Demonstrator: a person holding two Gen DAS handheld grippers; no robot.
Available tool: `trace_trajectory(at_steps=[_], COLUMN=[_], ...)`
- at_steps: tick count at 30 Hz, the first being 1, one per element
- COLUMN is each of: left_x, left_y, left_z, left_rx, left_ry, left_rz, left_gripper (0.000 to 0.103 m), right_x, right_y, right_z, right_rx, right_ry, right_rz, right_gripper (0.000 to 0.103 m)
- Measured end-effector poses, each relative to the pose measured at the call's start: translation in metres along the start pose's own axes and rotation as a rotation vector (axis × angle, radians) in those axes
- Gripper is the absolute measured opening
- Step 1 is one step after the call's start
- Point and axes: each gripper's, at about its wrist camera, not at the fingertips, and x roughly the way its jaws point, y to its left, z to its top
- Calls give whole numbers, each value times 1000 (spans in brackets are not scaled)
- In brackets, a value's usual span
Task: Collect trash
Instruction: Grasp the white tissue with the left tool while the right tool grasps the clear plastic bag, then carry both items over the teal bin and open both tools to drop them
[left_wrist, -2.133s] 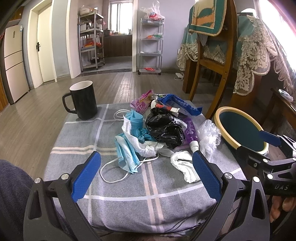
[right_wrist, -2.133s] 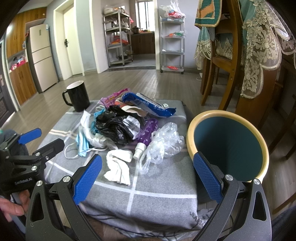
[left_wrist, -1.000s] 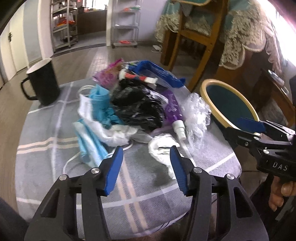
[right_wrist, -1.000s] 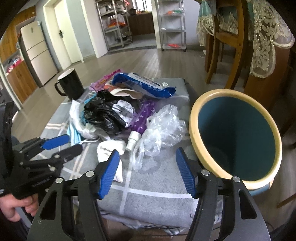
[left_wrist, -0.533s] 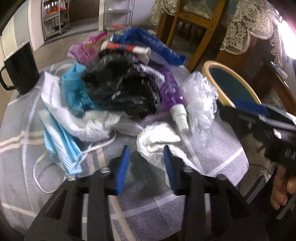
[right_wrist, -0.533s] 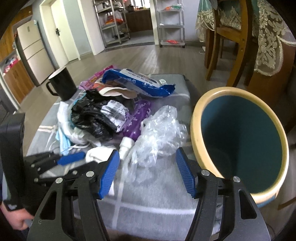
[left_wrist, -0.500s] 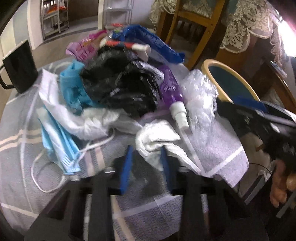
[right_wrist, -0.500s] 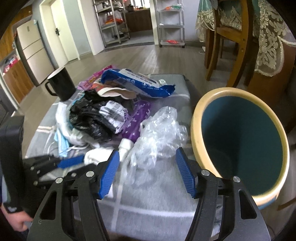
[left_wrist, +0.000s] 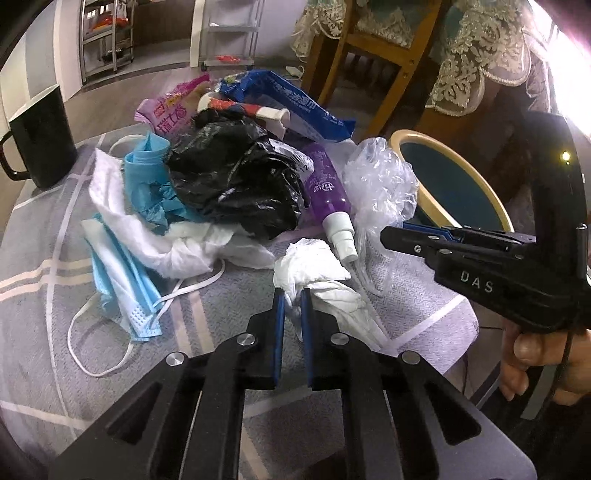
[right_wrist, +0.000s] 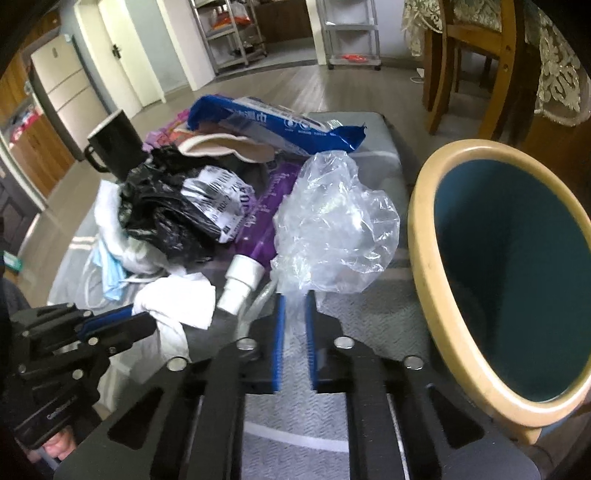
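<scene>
Trash: heaped on the worktop (left_wrist: 229, 317)
Left gripper (left_wrist: 291, 299): fingers just closed, pinching white tissue (left_wrist: 314, 269)
Right gripper (right_wrist: 294, 299): fingers just closed, pinching clear bag (right_wrist: 332, 225)
Next: probably lift both into bin (right_wrist: 424, 236)

A trash pile (left_wrist: 229, 184) lies mid-counter (left_wrist: 221, 314), a mug (left_wrist: 40, 136) behind-left of it, a bin (right_wrist: 509, 273) beside the counter's right edge.

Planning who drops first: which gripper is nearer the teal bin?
Right. The right gripper, pinching the clear plastic bag, sits just beside the teal bin. The left gripper, clamped on the white tissue, is farther away across the cloth.
</scene>
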Motion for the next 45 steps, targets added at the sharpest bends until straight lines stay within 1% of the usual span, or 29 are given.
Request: trace_trajectory(at_steps=[9, 15, 20, 24, 32, 45], left_x=[-23, -30, -32, -32, -24, 14], left_y=[-5, -14, -24, -34, -66, -124], left_z=[2, 9, 15, 24, 51, 88], left_rx=[8, 24, 49, 74, 150, 254], left_ry=[-68, -107, -120, -123, -134, -112], left_rz=[-22, -46, -62, -73, -95, -138], left_gripper=[8, 8, 8, 8, 8, 8], right_x=[-40, -69, -88, -100, -109, -127], right_y=[3, -1, -8, -21, -44, -84], right_z=[-4, -7, -8, -8, -10, -22], right_rx=[6, 19, 54, 92, 158, 284], right_ry=[-89, -149, -189, -222, -236, -246], right_rz=[23, -7, -47, -74, -135, -182], right_gripper=[9, 9, 9, 9, 9, 9])
